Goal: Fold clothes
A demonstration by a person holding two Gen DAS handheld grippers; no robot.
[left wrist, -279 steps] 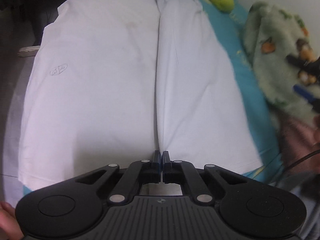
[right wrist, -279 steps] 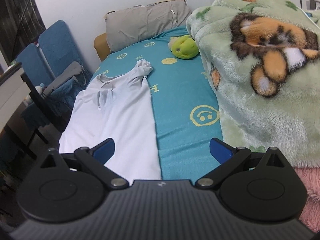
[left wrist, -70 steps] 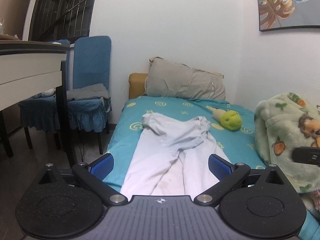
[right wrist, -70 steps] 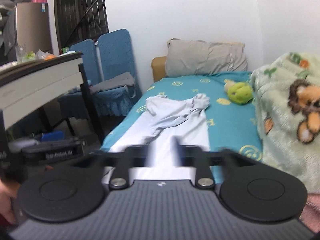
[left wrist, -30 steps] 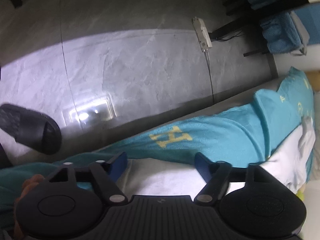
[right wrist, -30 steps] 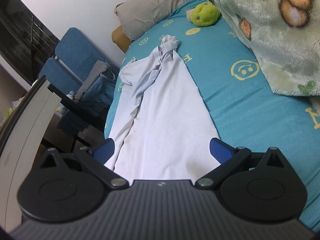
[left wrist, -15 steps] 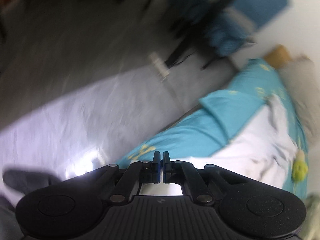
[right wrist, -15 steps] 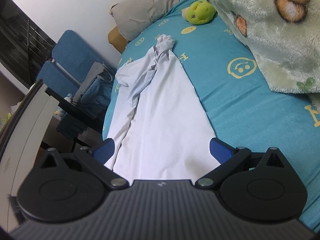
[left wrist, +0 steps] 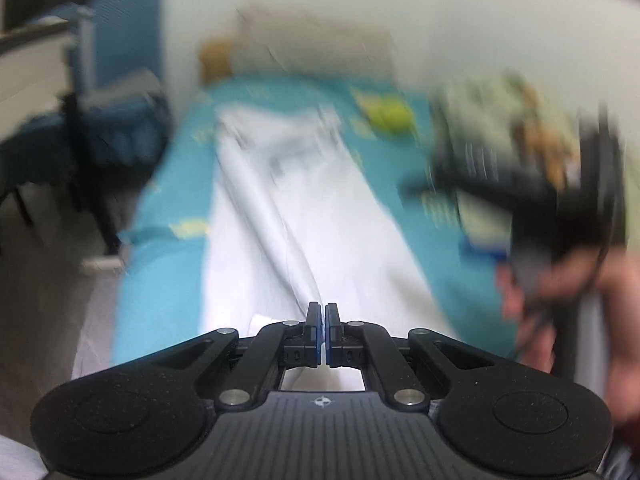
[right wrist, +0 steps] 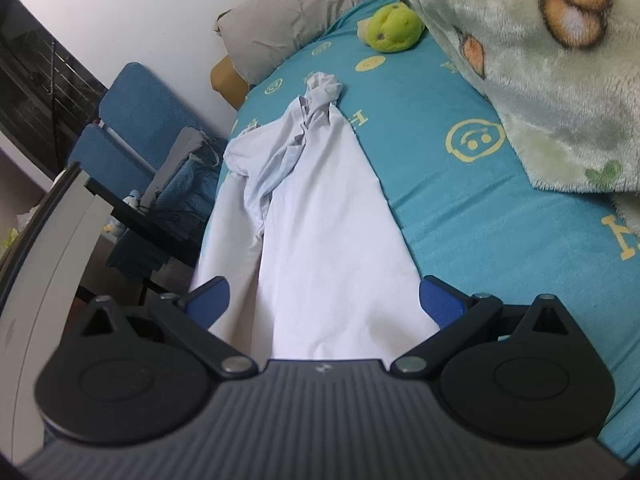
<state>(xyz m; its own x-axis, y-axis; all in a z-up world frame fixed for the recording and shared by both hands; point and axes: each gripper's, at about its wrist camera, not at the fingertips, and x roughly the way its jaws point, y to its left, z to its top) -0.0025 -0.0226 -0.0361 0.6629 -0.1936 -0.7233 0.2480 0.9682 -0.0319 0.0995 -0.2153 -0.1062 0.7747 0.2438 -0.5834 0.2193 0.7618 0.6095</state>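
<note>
A white shirt [right wrist: 328, 220] lies lengthwise on the teal bed sheet [right wrist: 460, 208], with its collar end bunched at the far end. In the blurred left wrist view my left gripper [left wrist: 322, 312] has its jaws together at the near hem. A raised ridge of the shirt [left wrist: 296, 240] runs straight into the pads, so it looks pinched between them. My right gripper [right wrist: 324, 300] hovers open over the near hem, with one blue pad on each side of the cloth and nothing gripped. A hand [left wrist: 560, 280] holds that gripper at the right of the left wrist view.
A green plush toy [right wrist: 394, 28] and a grey pillow [right wrist: 296, 12] lie at the bed's head. A fluffy bear-print blanket [right wrist: 540, 60] covers the right side. Blue chairs [right wrist: 140, 108] and a dark-edged desk [right wrist: 48, 240] stand left of the bed.
My left gripper shut at the bed's left edge, rolled upright and swung up over the shirt's near end, drawing a ridge of cloth with it. The right gripper stayed open and barely moved.
</note>
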